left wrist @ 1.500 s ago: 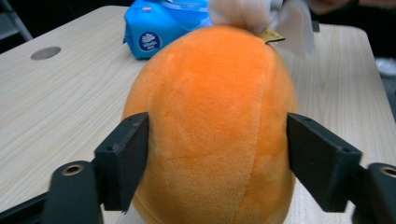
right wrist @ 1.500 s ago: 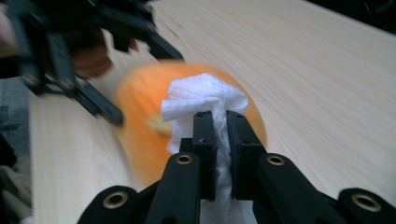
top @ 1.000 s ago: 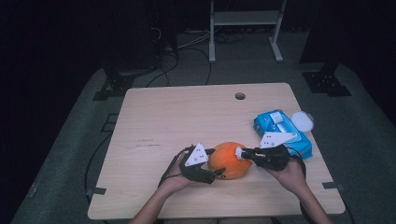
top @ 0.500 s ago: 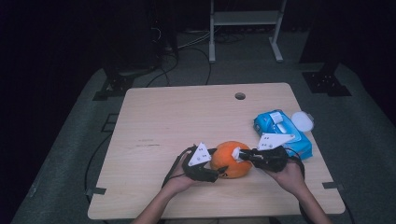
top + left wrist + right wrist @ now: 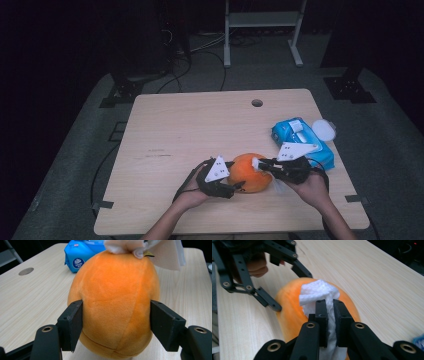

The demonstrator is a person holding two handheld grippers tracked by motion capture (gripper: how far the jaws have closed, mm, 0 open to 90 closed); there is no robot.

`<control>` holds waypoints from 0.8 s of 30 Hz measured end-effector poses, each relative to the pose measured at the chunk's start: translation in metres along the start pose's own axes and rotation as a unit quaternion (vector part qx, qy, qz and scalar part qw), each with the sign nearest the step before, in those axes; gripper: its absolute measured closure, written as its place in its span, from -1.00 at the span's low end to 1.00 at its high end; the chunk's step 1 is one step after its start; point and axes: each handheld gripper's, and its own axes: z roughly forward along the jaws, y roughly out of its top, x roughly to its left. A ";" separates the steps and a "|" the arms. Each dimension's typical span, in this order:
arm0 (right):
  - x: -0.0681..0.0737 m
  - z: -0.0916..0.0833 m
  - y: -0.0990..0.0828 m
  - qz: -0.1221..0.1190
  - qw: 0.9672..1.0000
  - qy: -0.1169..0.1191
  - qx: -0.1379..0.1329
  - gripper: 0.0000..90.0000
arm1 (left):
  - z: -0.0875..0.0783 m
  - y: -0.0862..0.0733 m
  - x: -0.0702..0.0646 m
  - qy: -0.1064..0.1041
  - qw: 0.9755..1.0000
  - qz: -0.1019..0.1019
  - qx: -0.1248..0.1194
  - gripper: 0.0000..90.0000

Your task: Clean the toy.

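Two tools work on one round orange plush ball point(image 5: 248, 172) that sits near the front edge of the pale wooden desk point(image 5: 200, 125), just left of a blue pack of wet wipes point(image 5: 301, 140). The left tool point(image 5: 235, 186) has just been closing: in the left gripper view its black pads point(image 5: 72, 322) press both flanks of the plush, steadying it. The right tool point(image 5: 329, 315) is clamped narrow on a crumpled white tissue point(image 5: 318, 293), whose bunched end rests on top of the ball. The step in hand looks like wiping the plush surface while the other side braces it. Next, the tissue should probably be drawn across the fabric with light pressure, the left grip firm enough that the soft ball does not roll or squash sideways.
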 end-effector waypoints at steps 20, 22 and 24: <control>-0.016 -0.002 -0.015 0.040 0.999 0.006 -0.002 0.83 | 0.001 -0.007 0.009 -0.020 0.999 -0.034 0.010 -0.58; -0.015 -0.001 -0.017 0.044 0.999 0.007 -0.003 0.83 | 0.002 -0.005 0.013 -0.037 0.996 -0.082 -0.019 -0.70; -0.009 0.001 -0.012 0.040 0.999 0.025 -0.008 0.83 | 0.004 -0.003 0.012 -0.040 0.994 -0.098 -0.025 -0.70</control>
